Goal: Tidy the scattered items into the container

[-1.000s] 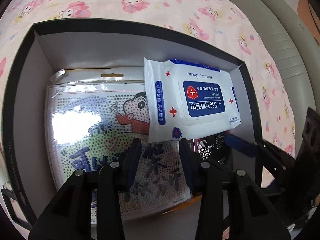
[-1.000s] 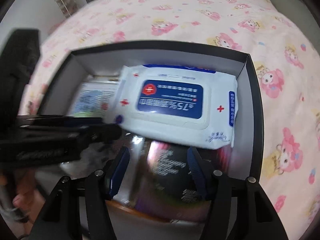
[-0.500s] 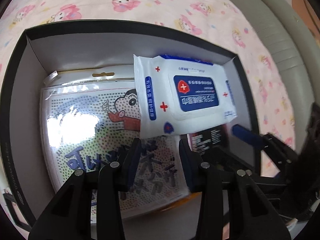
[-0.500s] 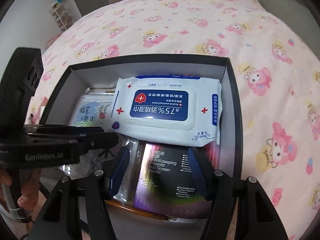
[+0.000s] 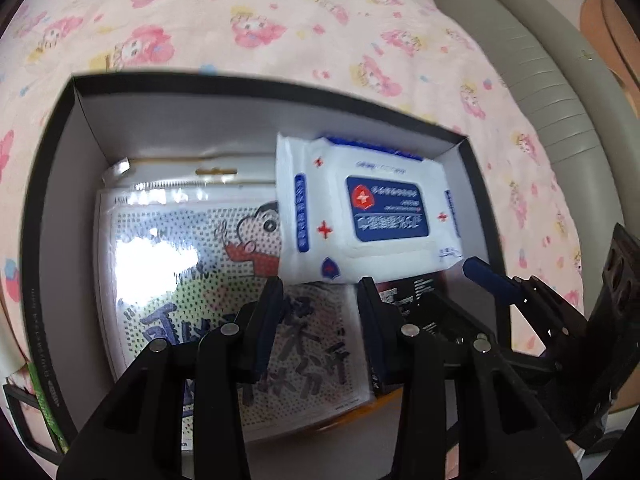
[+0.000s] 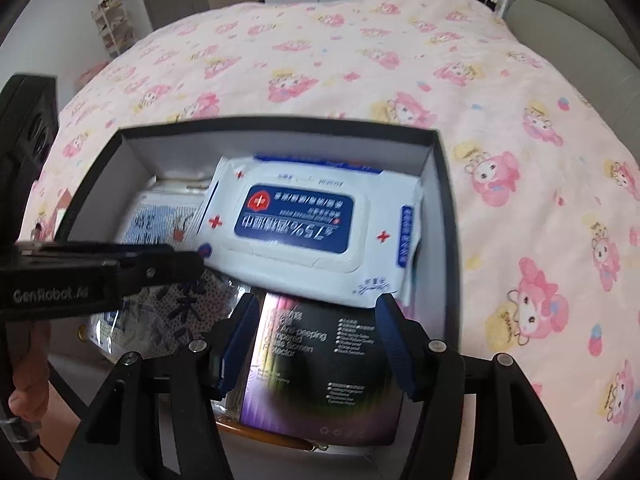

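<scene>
Left gripper (image 5: 320, 292) and right gripper (image 6: 314, 312): fingers spread, nothing held, poised above the black box (image 6: 448, 216). Contents: wipes pack (image 6: 304, 232) laid atop cartoon packet (image 5: 192, 280) and screen-protector box (image 6: 320, 380); placing is judged finished. Withdrawal from the bed (image 6: 520, 120) is called for next.

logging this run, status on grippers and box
Left gripper open, empty. Right gripper open, empty. Wipes pack in box, atop screen protector. Nothing blocking.
</scene>
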### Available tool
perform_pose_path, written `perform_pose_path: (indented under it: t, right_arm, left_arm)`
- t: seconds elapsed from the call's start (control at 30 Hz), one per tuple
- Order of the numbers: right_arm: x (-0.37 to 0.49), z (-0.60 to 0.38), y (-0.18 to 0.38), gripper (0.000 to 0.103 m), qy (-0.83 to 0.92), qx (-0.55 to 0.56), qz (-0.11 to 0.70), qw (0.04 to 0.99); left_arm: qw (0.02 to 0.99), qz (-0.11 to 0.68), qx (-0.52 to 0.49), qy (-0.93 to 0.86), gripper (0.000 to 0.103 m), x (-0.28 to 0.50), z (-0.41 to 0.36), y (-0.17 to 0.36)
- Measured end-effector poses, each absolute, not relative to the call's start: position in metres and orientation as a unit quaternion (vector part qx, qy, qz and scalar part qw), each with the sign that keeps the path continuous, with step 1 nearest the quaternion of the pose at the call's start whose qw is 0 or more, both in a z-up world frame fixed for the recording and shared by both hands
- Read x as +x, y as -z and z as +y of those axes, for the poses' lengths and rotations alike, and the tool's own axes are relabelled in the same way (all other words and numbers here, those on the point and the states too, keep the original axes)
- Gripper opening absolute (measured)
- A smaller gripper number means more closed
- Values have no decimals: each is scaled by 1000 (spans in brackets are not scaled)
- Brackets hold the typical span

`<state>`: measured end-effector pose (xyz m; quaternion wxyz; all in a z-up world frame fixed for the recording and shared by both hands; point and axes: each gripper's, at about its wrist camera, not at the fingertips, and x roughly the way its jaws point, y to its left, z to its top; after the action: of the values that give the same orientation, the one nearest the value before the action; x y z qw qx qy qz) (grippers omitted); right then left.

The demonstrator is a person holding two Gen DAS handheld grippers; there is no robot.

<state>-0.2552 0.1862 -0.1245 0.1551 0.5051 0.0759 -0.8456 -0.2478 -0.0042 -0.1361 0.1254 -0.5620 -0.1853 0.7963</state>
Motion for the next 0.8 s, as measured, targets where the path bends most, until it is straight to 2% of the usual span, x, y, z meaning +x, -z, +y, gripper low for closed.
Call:
perform_pose_path:
  t: [0.27, 0.37, 0.53, 0.6, 0.7, 0.8]
  right_arm:
    - [-261, 193, 124, 57, 853, 500, 56, 138]
    - [-261, 191, 124, 57, 855, 498, 61, 135]
    - [-255, 188, 115, 57, 862, 486, 55, 131]
    - [-249, 188, 104, 57, 870, 473, 53, 127]
    - [-234, 186, 84, 58, 885, 447, 57, 119]
    - [-213, 186, 63, 62, 900, 419, 62, 103]
  left_arm:
    - [106, -172, -521, -829, 42, -247, 3, 124]
    - [93, -161, -504, -843, 53, -244, 4, 117]
    - [72, -142, -475, -865, 65, -240, 5, 105]
    - [63, -134, -463, -874, 76, -238, 6, 100]
    - [48, -97, -426, -898, 88, -221, 13, 77]
    - [44, -73, -387, -918, 94, -198, 19, 50]
